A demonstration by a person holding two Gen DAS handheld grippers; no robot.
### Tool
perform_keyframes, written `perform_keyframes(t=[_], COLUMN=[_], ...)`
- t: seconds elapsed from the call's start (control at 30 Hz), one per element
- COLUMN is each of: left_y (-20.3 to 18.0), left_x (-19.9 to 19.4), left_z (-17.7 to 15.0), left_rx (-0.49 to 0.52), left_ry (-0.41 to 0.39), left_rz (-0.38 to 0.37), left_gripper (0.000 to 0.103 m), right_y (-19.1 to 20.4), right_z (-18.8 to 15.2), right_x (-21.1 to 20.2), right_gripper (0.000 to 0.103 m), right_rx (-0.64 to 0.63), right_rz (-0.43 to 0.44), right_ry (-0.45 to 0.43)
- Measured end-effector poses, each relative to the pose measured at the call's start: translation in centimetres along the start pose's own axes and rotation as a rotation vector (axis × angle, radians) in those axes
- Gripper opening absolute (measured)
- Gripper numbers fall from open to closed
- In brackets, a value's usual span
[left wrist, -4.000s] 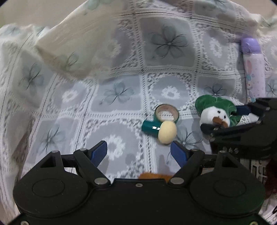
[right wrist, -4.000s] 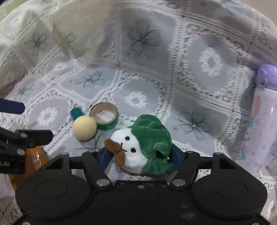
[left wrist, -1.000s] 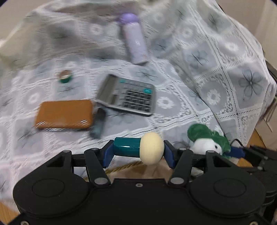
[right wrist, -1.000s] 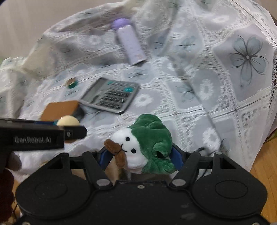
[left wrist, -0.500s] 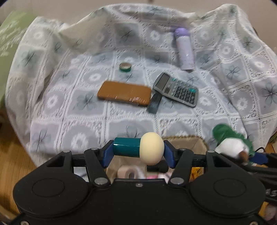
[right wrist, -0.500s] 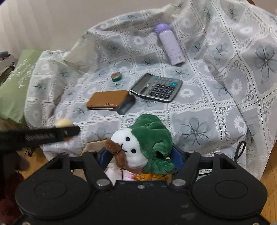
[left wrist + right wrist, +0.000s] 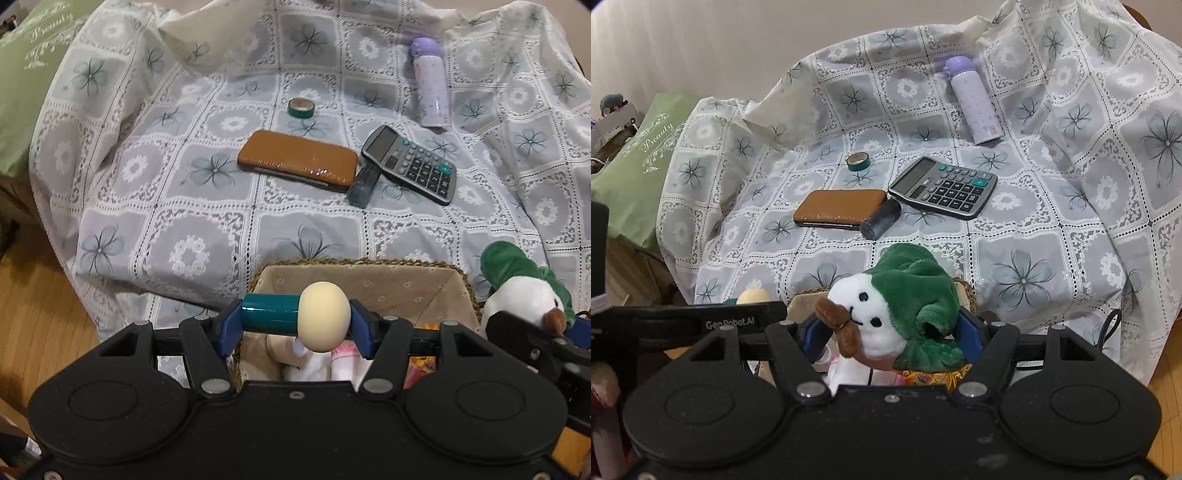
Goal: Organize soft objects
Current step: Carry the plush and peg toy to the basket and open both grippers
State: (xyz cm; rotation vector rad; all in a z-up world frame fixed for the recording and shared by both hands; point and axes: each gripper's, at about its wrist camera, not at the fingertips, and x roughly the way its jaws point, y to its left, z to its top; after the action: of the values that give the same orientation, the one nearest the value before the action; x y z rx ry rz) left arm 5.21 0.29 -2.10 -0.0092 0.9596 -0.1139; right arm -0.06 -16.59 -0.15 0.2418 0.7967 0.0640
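directly below both claws the lined basket (image 7: 369, 284) stands open, its far half bare and its near half filled with small items. ahead, bare patterned cloth (image 7: 207, 236) lies before the brown case (image 7: 297, 160), dark tube (image 7: 364, 184) and calculator (image 7: 410, 164).

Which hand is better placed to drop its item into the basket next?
Left, probably. The left gripper holds the sponge stick right over the basket opening. The right gripper, shut on the plush, sits nearer the basket's right rim, so it likely needs a small shift inward.
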Motion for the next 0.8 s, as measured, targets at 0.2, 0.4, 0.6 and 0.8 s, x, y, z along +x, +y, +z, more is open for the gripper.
perform_keyframes(t=[0.2, 0.4, 0.6, 0.8], left_y=[0.2, 0.6, 0.5, 0.5], left_x=[0.5, 0.7, 1.2, 0.9], left_z=[-0.2, -0.2, -0.7, -1.0], left_rx=[-0.013, -0.015, -0.001, -0.007], left_ry=[0.012, 0.013, 0.031, 0.015], left_rz=[-0.006, 0.006, 0.003, 0.019], left_gripper=[0.056, 0.056, 0.074, 0.076], right_y=[0.1, 0.2, 0.0, -0.1], right_z=[-0.2, 0.1, 0.5, 0.5], right_x=[0.7, 1.3, 1.7, 2.1], right_gripper=[0.070, 0.070, 0.071, 0.071], right_rx=[-0.014, -0.026, -0.024, -0.014], right_rz=[-0.008, -0.014, -0.022, -0.025], right_ry=[0.019, 0.025, 0.023, 0.029])
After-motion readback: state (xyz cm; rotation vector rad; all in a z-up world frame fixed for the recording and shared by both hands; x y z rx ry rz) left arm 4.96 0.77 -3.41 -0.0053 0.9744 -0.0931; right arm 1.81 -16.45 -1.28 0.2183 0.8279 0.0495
